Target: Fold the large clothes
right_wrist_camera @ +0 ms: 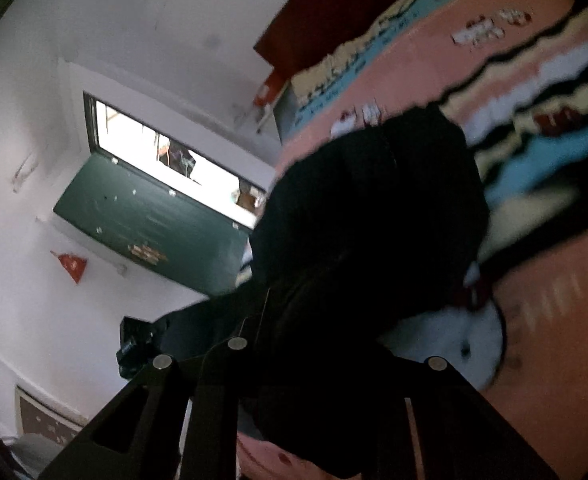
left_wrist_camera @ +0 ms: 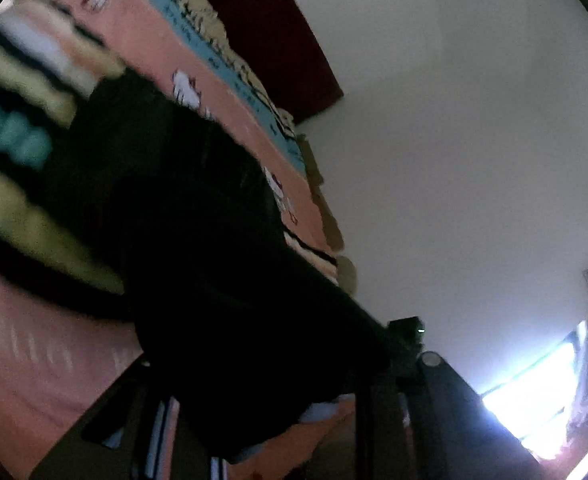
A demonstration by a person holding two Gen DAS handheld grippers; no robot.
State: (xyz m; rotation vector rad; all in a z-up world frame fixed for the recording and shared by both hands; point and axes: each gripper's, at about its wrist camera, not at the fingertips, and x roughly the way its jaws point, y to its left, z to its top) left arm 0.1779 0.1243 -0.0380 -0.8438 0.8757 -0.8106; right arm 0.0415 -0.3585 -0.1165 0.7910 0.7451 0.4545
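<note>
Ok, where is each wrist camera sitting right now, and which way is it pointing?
Left wrist: on the left gripper, tilted, facing the black garment over the pink patterned bedspread and white wall; its dark fingers show.
Right wrist: on the right gripper, tilted, facing the same black garment, with a window to the left; its dark fingers show.
Shared: garment, bedspread, wall, the dark red panel.
</note>
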